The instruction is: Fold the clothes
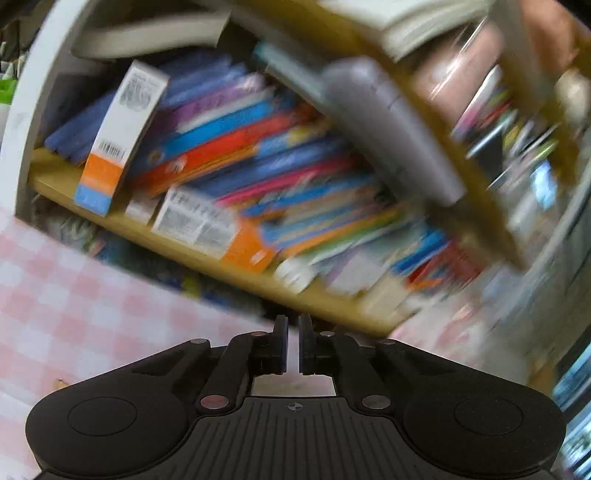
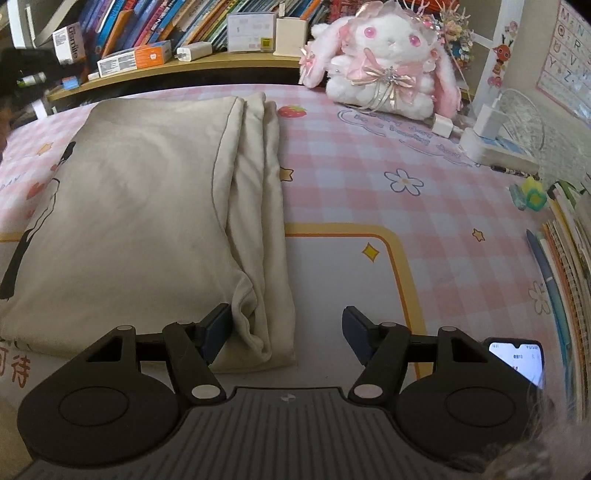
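A pink checked mat (image 2: pixel 424 221) covers a desk backed by a wooden shelf (image 2: pixel 207 66) crammed with books (image 2: pixel 192 22) and small boxes (image 2: pixel 135 57). At left on the mat lies a beige garment (image 2: pixel 140 206), folded into a thick rectangle with a black print along its left edge and its layered folds stacked down the right side. The right gripper (image 2: pixel 286 330) sits at the garment's near right corner, jaws spread wide: the left finger rests against the folded edge while the right finger stands clear over bare mat, so the corner lies between them, ungripped. Farther right, a white-and-pink plush rabbit (image 2: pixel 384 62) sits at the back of the desk, with chargers (image 2: pixel 487 122) beside it and a lit phone (image 2: pixel 517 358) near the gripper's right side. The left wrist view, heavily blurred, shows the left gripper (image 1: pixel 293 326) raised and tilted toward the bookshelf, fingers nearly together with only a thin gap and nothing between them; the garment is outside that view.
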The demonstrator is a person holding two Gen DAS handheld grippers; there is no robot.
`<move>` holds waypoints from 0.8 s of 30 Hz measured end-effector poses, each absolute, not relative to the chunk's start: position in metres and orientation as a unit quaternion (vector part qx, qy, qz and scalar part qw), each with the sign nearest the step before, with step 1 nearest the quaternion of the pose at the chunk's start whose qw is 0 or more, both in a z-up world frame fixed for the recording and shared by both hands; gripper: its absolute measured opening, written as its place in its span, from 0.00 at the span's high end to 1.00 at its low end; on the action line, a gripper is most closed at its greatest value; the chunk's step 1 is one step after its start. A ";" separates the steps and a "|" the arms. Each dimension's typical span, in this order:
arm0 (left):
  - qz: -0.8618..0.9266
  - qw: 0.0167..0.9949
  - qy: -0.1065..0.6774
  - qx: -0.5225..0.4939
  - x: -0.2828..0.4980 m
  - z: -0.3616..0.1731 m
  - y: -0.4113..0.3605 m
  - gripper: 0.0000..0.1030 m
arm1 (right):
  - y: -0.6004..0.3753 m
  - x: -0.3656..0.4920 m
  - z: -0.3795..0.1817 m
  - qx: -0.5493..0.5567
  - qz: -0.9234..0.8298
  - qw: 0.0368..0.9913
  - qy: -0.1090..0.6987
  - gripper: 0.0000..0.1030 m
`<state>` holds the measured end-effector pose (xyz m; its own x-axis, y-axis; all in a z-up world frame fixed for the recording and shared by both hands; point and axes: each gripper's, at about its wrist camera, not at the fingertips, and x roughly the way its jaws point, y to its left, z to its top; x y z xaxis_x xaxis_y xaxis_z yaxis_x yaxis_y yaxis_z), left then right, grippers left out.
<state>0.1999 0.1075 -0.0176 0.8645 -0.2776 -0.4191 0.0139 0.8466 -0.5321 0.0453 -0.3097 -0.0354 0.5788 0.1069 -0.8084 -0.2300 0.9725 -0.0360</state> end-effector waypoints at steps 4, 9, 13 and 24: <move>-0.046 0.904 0.307 -0.295 0.214 -0.034 0.126 0.87 | -0.309 0.046 -0.035 -0.065 0.090 0.885 0.452 0.39; -0.046 0.883 0.337 -0.322 0.205 -0.049 0.137 0.47 | -0.308 0.045 -0.035 -0.060 0.081 0.886 0.452 0.39; -0.049 0.867 0.358 -0.342 0.201 -0.062 0.142 0.43 | -0.308 0.045 -0.035 -0.056 0.077 0.886 0.454 0.39; -0.073 0.917 0.279 -0.276 0.199 -0.038 0.119 1.00 | -0.306 0.045 -0.034 -0.064 0.072 0.885 0.456 0.39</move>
